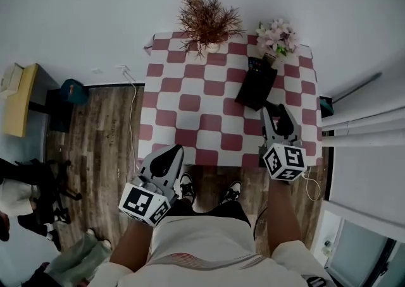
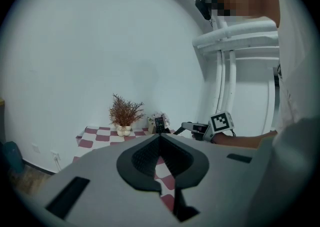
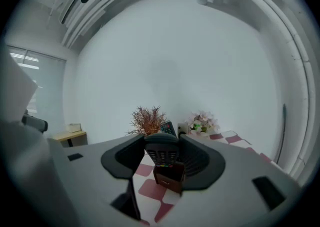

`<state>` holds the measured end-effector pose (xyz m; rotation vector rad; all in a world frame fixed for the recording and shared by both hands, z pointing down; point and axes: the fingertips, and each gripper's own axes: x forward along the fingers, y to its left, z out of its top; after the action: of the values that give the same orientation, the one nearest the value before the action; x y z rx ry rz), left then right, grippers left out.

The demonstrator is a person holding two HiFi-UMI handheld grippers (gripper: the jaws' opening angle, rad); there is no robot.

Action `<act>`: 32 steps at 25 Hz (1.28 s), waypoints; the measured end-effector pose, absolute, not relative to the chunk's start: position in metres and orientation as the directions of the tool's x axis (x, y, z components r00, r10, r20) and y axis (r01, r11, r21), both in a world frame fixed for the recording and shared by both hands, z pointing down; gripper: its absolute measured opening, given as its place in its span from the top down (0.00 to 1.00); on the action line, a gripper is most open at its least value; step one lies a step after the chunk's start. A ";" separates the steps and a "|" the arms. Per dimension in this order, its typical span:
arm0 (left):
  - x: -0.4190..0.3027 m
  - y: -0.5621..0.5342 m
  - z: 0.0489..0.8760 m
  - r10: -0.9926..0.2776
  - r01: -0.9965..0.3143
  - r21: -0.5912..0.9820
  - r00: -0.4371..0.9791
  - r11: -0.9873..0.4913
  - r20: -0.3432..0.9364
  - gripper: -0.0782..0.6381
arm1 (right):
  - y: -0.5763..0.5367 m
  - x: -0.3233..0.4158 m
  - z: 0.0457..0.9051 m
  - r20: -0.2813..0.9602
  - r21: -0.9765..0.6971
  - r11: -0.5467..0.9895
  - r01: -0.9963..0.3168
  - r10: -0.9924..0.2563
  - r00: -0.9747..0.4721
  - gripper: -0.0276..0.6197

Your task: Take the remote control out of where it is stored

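A black remote control (image 3: 161, 153) stands upright between the jaws of my right gripper (image 3: 161, 142), and both pads lie against its sides. Its lower end is inside a small brown holder box (image 3: 169, 177); I cannot tell whether the box rests on the cloth. In the head view the right gripper (image 1: 273, 110) points at this dark remote (image 1: 256, 90) over the table's right half. My left gripper (image 1: 174, 152) hovers at the table's near edge, jaws shut and empty, tips meeting (image 2: 160, 137).
The table with a red-and-white checked cloth (image 1: 190, 102) carries a dried brown plant (image 1: 205, 23) and pink flowers (image 1: 277, 36) at the back. A second remote (image 3: 168, 128) stands near the flowers. A wooden desk (image 1: 19, 99) and a white cable (image 1: 131, 109) lie to the left.
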<state>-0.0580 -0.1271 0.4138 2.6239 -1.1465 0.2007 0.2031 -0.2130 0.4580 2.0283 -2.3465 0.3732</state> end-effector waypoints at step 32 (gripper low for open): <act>-0.065 -0.117 0.413 -0.709 -0.729 0.254 0.681 -0.636 0.181 0.88 | -0.149 0.146 0.580 0.968 0.083 0.921 -0.381 -0.165 -0.188 0.61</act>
<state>-0.0655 -0.1171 0.4134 2.5894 -1.1399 0.0922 0.1456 -0.1495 0.5804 0.4114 -1.7665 0.2031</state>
